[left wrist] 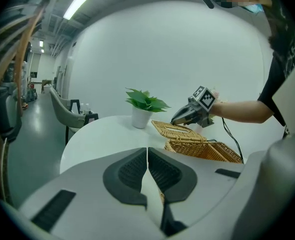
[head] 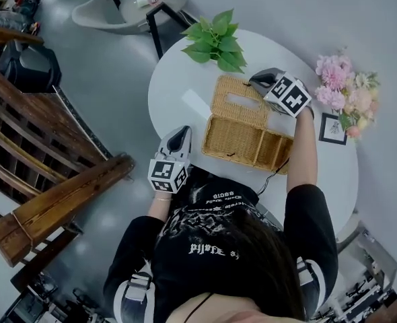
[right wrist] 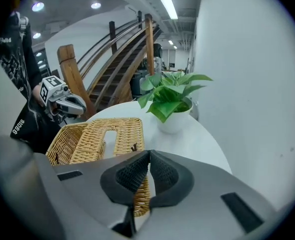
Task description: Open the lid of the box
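Both pairs of jaws are closed, tips meeting, with nothing visibly pinched between them. Your left gripper [left wrist: 147,151] hangs nearest you, at the near edge of the table [head: 178,86], just left of the box [head: 242,143] and apart from it. The box sits mid-table right in front of you, already uncovered. Its lid [head: 237,99] is swung back beyond it. Your right gripper [right wrist: 149,153] is angled down over the lid's far right corner.

Trouble could start close in. The cable [head: 276,172] trailing from your right gripper crosses the box's right end. If you draw that hand back, it could catch the wicker rim and drag or tip the box, which looks light. Further out, I cannot tell whether the lid's free edge rests on the table. If it does not, it may drop, or swing shut once nothing steadies it. Pressing down on it with closed jaws could lever the box's near side up. Beyond the lid, the plant [head: 215,42] stands near. A sweep of your right gripper outward could knock it, or the flowers [head: 343,89] off to the right.

The box faces mouth up. Its long axis runs across you, left to right, with the right end skewed slightly toward you. The lid hinges off the far long side and points away from you toward the plant, its slot lying along that same axis.
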The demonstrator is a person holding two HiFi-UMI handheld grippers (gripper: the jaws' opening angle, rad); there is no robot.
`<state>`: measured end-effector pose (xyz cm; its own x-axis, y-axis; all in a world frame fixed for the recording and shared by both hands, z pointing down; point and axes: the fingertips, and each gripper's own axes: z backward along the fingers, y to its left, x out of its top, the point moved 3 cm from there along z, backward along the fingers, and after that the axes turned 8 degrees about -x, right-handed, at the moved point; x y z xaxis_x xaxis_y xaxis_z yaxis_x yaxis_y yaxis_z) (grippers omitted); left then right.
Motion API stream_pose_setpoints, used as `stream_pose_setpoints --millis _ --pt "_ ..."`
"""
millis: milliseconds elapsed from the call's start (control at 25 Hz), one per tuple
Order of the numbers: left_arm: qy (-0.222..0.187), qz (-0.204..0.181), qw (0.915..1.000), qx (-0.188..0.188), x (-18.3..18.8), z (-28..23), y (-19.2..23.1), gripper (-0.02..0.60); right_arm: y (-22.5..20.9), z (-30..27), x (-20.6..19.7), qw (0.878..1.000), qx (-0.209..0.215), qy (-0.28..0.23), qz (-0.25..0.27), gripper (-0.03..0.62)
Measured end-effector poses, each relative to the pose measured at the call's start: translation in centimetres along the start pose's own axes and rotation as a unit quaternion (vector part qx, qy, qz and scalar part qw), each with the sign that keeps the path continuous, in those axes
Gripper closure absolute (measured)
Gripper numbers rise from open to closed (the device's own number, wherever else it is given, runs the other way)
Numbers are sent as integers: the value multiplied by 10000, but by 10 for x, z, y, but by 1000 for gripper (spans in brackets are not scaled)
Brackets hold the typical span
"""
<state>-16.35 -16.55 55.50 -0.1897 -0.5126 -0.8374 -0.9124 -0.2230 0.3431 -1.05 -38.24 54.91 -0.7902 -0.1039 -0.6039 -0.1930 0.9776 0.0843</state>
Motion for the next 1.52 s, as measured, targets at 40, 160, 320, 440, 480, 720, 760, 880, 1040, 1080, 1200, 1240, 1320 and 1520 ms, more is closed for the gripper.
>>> stream_pose_setpoints --millis 40,160,320,440,480,720,760,880,1040,1080,1200,1240,1320,1520 --pt "-13 52 10000 29 0 1 1 555 0 -5 -3 9999 85 47 -83 560" --pt "-27 128 9998 115 -3 4 4 555 -2 -18 -12 9991 255 174 -291 560" --pt "-69 198 9997 139 -4 9 5 555 -2 -23 -18 9986 50 337 -405 543" --pt "-150 189 9997 94 -2 11 4 555 -7 -14 -14 9979 -216 245 -562 500" --pt "-179 177 9997 73 0 12 4 555 -9 -9 -10 9971 -346 148 -656 490" --pt "-392 -2 9990 -216 13 14 -7 555 -13 45 11 9797 -1490 -607 -1195 487" --pt "-418 -32 9987 -282 15 13 -9 557 -11 56 15 9735 -1747 -784 -1249 488" --pt "-465 -143 9978 -461 21 12 -15 557 -1 88 26 9483 -2511 -1319 -1422 508" --pt "-588 -241 9960 -636 30 12 -22 555 19 123 27 9157 -3128 -1763 -1804 507" --pt "-624 -282 9953 -678 33 12 -24 555 25 131 25 9066 -3259 -1864 -1926 507" --pt "-694 -411 9935 -798 38 11 -31 555 41 154 16 8747 -3599 -2192 -2394 507" --pt "-707 -438 9929 -845 39 10 -34 555 46 160 12 8638 -3684 -2284 -2569 507" --pt "-730 -498 9917 -938 40 9 -40 555 58 169 3 8449 -3813 -2409 -2875 507" --pt "-795 -705 9877 -1146 44 6 -55 555 96 169 -18 8230 -4133 -2367 -3095 511"
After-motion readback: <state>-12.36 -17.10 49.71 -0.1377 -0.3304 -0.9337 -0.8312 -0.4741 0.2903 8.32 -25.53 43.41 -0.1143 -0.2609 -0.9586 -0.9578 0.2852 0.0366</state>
